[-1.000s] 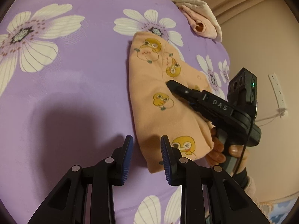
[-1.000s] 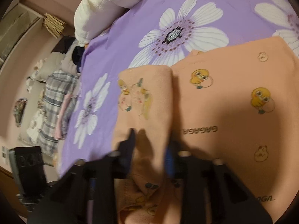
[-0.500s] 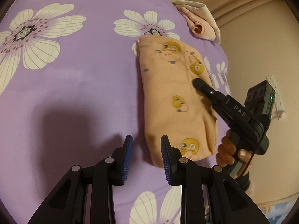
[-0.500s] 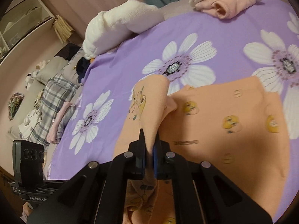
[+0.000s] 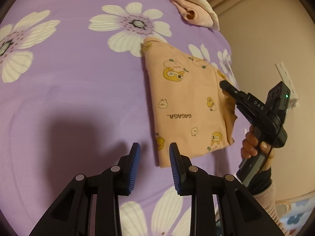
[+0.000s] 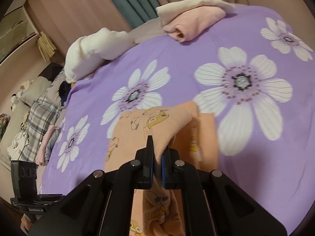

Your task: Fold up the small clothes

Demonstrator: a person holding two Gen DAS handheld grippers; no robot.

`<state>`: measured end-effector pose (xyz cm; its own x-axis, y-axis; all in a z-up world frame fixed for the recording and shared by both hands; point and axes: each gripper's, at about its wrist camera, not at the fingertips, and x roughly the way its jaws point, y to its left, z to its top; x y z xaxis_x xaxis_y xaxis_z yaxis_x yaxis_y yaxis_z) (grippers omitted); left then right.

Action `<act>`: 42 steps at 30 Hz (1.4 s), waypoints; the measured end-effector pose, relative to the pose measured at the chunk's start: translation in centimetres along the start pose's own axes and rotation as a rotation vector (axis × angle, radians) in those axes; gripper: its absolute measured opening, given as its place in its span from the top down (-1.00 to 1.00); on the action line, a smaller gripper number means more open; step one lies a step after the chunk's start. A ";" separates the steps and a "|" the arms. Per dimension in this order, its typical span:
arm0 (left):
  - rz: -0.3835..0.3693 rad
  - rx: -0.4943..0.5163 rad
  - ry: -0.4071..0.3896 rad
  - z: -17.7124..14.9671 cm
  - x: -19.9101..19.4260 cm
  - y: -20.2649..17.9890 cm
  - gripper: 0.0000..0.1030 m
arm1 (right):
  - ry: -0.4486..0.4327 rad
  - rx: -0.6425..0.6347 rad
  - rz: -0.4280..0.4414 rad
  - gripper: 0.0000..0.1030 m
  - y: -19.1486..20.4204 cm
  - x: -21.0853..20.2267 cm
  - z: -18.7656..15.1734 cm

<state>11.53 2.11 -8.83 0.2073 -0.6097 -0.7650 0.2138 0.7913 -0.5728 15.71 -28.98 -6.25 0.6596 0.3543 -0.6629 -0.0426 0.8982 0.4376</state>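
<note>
Right gripper now clamped tight on an edge of the peach garment, fabric pinched between the blue pads and bunched below them; a second ago the pads stood apart around that fold, half a second ago already closed. Since then lifted and carried the edge up and across, so a flap now hangs raised over the rest of the cloth in the right wrist view. Means the grab is done and the fold-over is under way, not yet laid down

Left gripper narrow gap between pads, nothing in it, hovering just off the near corner of the garment, not touching as far as can be told. No change in its gap over the last second

Garment lying on the purple flowered bedspread, toward the right side of the bed edge, near the hand holding the right gripper. Roughly rectangular in the left wrist view, long axis running from the near end by the left pads away toward the folded pink clothes at the far corner. Print "GAGAGA" upside down from this side. Far end narrower, near end wider; right edge lifted
</note>
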 end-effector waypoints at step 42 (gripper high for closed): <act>0.021 0.137 0.128 1.5 7.7 -5.6 0.47 | -0.039 -0.098 -0.185 0.75 -4.1 1.2 3.5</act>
<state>13.38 -7.07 -11.04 0.0916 -0.5757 -0.8125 0.3404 0.7849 -0.5177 19.30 -33.16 -6.71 0.6914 0.1720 -0.7017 0.0105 0.9688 0.2478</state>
